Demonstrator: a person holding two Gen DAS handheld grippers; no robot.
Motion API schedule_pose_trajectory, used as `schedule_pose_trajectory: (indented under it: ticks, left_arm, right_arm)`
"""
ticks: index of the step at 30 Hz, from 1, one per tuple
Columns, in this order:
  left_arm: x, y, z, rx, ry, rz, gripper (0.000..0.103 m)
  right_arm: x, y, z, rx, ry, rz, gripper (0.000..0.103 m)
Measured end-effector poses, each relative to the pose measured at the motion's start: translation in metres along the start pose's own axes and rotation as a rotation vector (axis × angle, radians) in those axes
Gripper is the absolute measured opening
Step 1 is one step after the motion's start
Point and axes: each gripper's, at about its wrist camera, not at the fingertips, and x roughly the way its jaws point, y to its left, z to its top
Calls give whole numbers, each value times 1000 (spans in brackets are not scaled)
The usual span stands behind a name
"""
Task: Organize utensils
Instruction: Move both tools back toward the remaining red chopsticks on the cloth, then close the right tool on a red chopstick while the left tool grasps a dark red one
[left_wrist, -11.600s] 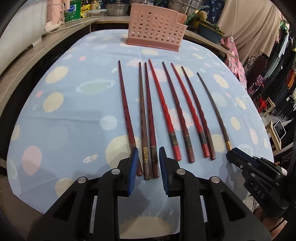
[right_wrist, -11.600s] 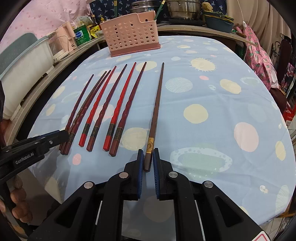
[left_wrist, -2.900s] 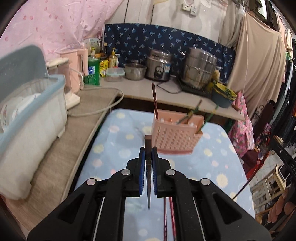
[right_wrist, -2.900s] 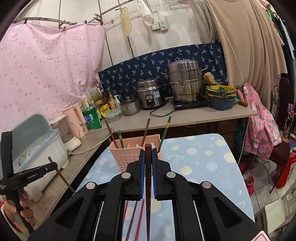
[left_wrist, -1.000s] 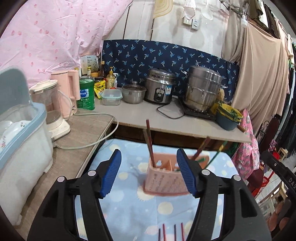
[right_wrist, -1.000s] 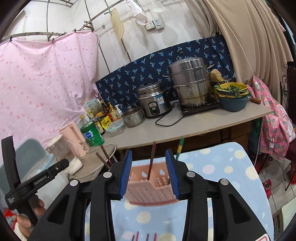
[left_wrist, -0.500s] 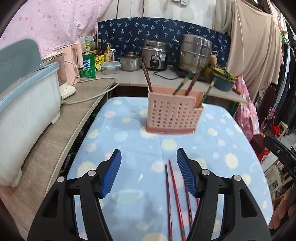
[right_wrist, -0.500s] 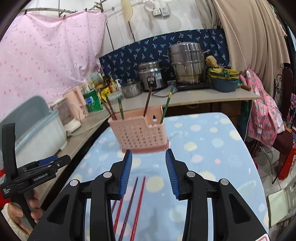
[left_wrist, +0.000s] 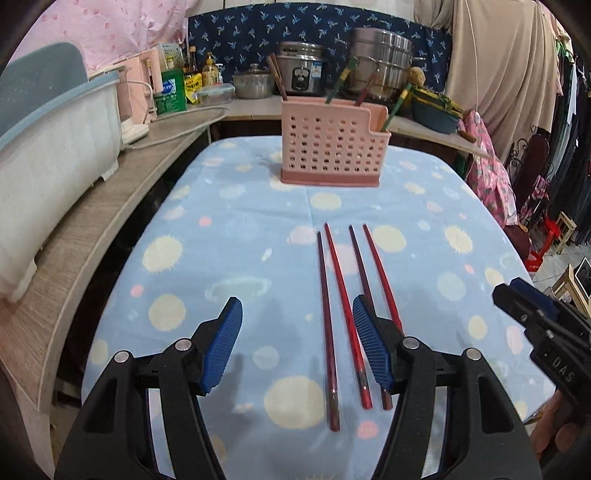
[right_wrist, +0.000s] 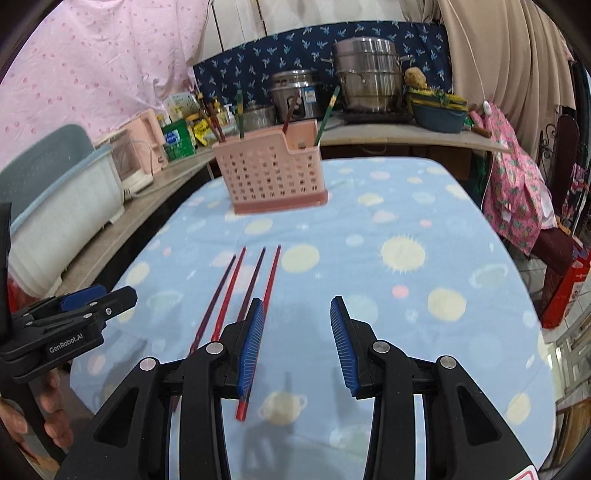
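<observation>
Over the near edge of the tabletop (left_wrist: 229, 229), covered in a pale blue cloth with yellow and pink spots, I hold both grippers low and level, each pointing toward the far edge. My left gripper (left_wrist: 297, 345) has its blue ribbed fingers (left_wrist: 221, 343) spread wide apart and empty; two of the four red and dark wooden chopsticks (left_wrist: 345, 314) lie on the cloth between them, and the right finger covers part of a third. My right gripper (right_wrist: 297, 345) also has its fingers (right_wrist: 341, 345) well apart with nothing between them but bare cloth; its left finger sits over the rightmost chopstick. All four chopsticks lie side by side, running from near edge toward far edge. At the far edge stands the pink perforated plastic utensil holder (left_wrist: 330, 147), upright, with several chopsticks (right_wrist: 290, 110) leaning in it. From the right wrist view, my left gripper shows at the left, a hand (right_wrist: 40, 417) wrapped around its handle.
</observation>
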Motion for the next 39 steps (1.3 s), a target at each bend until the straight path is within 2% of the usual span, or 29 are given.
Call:
schedule_pose_trajectory:
  ticks: [13, 15, 19, 22, 27, 31, 34, 39]
  left_arm:
    - [7, -11, -38, -15, 72, -76, 59]
    - [10, -12, -43, -15, 86, -82, 59]
    - [15, -14, -54, -2, 113, -71, 58]
    - [16, -13, -58, 6, 121, -57, 58]
    - [19, -11, -60, 1, 132, -52, 58]
    - [23, -13, -60, 11, 138, -47, 58]
    - [23, -15, -60, 17, 139, -52, 58]
    - [23, -22, -57, 22, 135, -95, 54]
  right_arm:
    - [18, 23, -53, -42, 129, 40, 36]
    - [21, 28, -57, -54, 140, 49, 35]
    - [30, 35, -62, -75, 161, 58, 23]
    - [38, 38, -67, -84, 179, 60, 19]
    - [46, 44, -68, -101, 185, 62, 17]
    - [58, 46, -68, -113, 201, 48, 9]
    - [58, 44, -69, -108, 198, 38, 8]
    - [53, 32, -70, -77, 201, 21, 7]
